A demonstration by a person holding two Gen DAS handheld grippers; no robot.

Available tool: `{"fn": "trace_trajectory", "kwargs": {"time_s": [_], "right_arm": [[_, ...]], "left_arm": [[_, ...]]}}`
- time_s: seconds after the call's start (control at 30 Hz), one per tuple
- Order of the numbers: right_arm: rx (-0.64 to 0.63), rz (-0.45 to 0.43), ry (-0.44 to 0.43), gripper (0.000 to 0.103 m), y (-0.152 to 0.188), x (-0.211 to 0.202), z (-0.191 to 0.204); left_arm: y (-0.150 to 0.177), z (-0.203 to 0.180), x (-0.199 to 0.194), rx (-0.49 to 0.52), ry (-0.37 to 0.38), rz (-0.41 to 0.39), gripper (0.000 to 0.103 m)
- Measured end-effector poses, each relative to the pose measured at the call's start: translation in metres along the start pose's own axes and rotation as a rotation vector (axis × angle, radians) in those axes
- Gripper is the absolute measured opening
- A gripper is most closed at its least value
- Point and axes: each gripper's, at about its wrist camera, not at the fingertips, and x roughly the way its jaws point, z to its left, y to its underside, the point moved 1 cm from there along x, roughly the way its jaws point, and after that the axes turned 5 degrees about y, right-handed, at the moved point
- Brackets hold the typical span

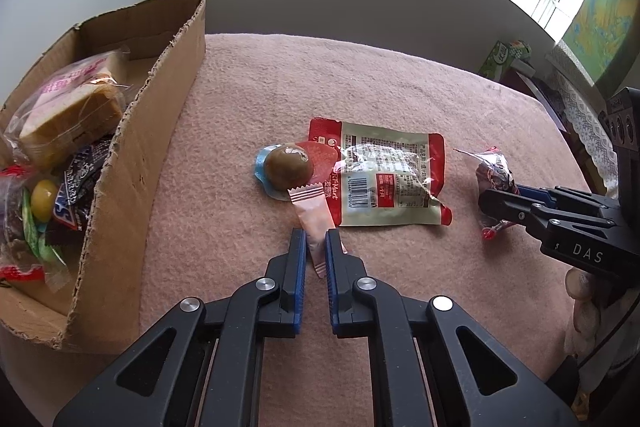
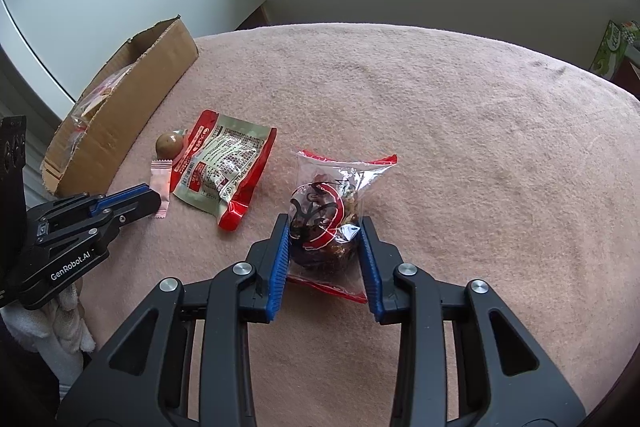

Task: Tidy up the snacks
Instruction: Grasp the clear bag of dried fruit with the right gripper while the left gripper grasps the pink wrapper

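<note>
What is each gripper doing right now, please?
Left gripper: closed on the pink sachet.
Right gripper: closed on the clear snack bag.

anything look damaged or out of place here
The cardboard box has a ragged, torn top edge. On the pink cloth, the egg pack and pink sachet overlap the red pouch in a loose pile. Nothing is spilled.

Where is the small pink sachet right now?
In the left wrist view the pink sachet lies on the pink blanket, pinched by the left gripper, its far end against the egg pack and the red-and-white pouch.
</note>
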Motion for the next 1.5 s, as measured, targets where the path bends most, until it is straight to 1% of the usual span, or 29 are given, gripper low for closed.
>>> {"fn": "trace_trajectory", "kwargs": {"time_s": [0.07, 0.13, 0.2, 0.27, 0.3, 0.43, 0.5, 0.57, 0.6, 0.8, 1.03, 1.1, 1.23, 1.33, 1.5], "right_arm": [[0.002, 0.001, 0.000, 0.034, 0.000, 0.000, 0.000], [0.000, 0.000, 0.002, 0.034, -0.001, 0.001, 0.002], [0.000, 0.000, 0.001, 0.034, -0.001, 0.001, 0.002], [0.001, 0.001, 0.000, 0.034, 0.000, 0.001, 0.002], [0.002, 0.002, -0.002, 0.034, -0.001, 0.001, 0.001], [0.008, 0.001, -0.005, 0.034, -0.001, 0.001, 0.000], [0.009, 0.000, -0.006, 0.034, -0.001, 0.001, 0.000], [0.010, -0.003, -0.006, 0.034, 0.000, 0.000, -0.001], [0.009, -0.005, -0.003, 0.034, 0.001, -0.001, -0.001], [0.010, -0.017, -0.003, 0.034, 0.002, -0.007, -0.001], [-0.011, -0.038, 0.003, 0.034, -0.002, -0.019, 0.006], [-0.021, -0.040, 0.006, 0.034, -0.002, -0.022, 0.010], [-0.020, -0.042, 0.009, 0.034, -0.002, -0.024, 0.011], [-0.022, -0.036, 0.008, 0.034, -0.001, -0.023, 0.011], [-0.013, -0.034, 0.006, 0.034, 0.001, -0.024, 0.006]], "left_arm": [[-0.002, 0.000, 0.001, -0.010, 0.005, 0.006, 0.008], [-0.004, -0.002, 0.004, -0.011, 0.004, 0.014, 0.013], [-0.006, -0.005, 0.006, -0.013, 0.015, 0.018, 0.023], [-0.007, -0.012, 0.008, 0.009, -0.004, 0.017, 0.027], [-0.007, -0.015, 0.010, 0.026, -0.021, 0.013, 0.027], [-0.006, -0.027, 0.017, 0.104, -0.097, -0.008, 0.027], [-0.006, -0.028, 0.018, 0.126, -0.135, -0.024, 0.015], [-0.007, -0.026, 0.017, 0.119, -0.128, -0.025, 0.013], [-0.006, -0.025, 0.016, 0.113, -0.125, -0.025, 0.005], [-0.001, -0.012, 0.003, 0.056, -0.060, -0.022, 0.005], [0.005, -0.012, -0.014, 0.055, -0.032, -0.052, 0.004], [0.002, -0.015, -0.011, 0.062, -0.032, -0.043, 0.004], [-0.002, -0.016, 0.007, 0.052, -0.037, -0.023, 0.004], [-0.006, -0.012, 0.010, 0.017, -0.043, -0.031, 0.009], [-0.009, -0.014, 0.015, 0.031, -0.033, -0.043, 0.008]]}}
